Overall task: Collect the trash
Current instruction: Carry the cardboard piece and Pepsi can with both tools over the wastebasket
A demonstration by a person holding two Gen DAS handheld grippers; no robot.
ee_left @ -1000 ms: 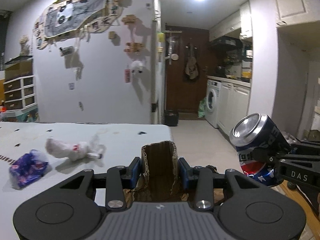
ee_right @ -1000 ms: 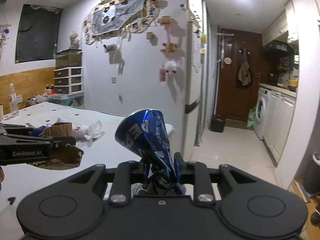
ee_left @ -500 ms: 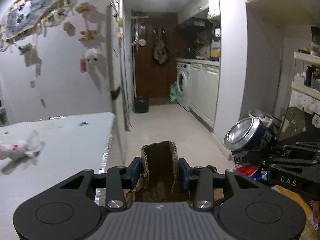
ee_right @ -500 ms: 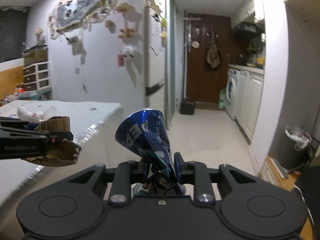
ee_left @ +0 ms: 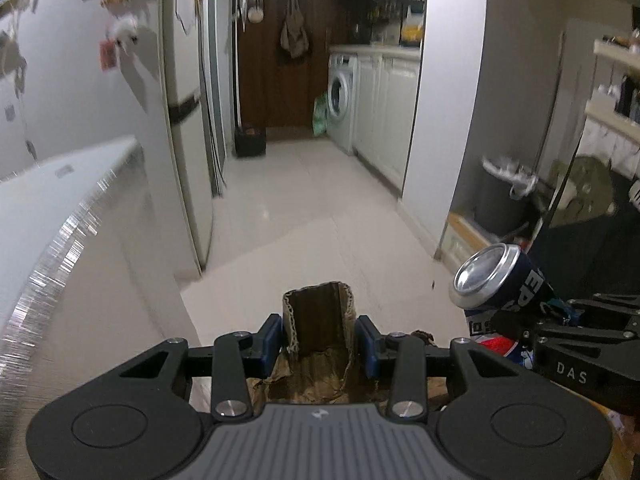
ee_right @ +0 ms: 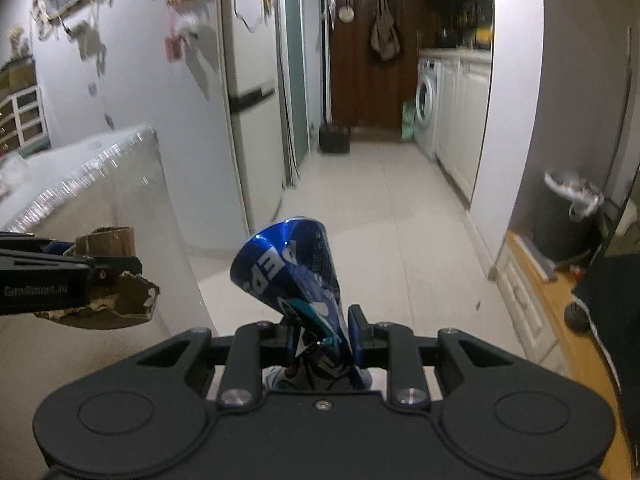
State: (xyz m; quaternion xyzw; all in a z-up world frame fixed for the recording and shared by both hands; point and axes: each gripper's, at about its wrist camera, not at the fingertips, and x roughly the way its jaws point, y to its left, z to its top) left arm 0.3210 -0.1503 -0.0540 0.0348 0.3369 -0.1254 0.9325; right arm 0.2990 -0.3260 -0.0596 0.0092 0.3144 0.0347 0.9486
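Now both grippers tip downward over the pale floor, side by side at about the same height. On the left, the left gripper has its 2 blue pads clamped on a torn cardboard piece, a bent brown scrap standing up between the fingers with ragged edges hanging below. Just to its right, the right gripper squeezes a crushed blue soda can at its pinched waist, the flared end pointing up and to the left; in the left wrist view the can's silver end faces up and left. Far right, beyond a white wall corner, a dark trash bin with a white liner stands on the floor. At near left sits the edge of a white table.
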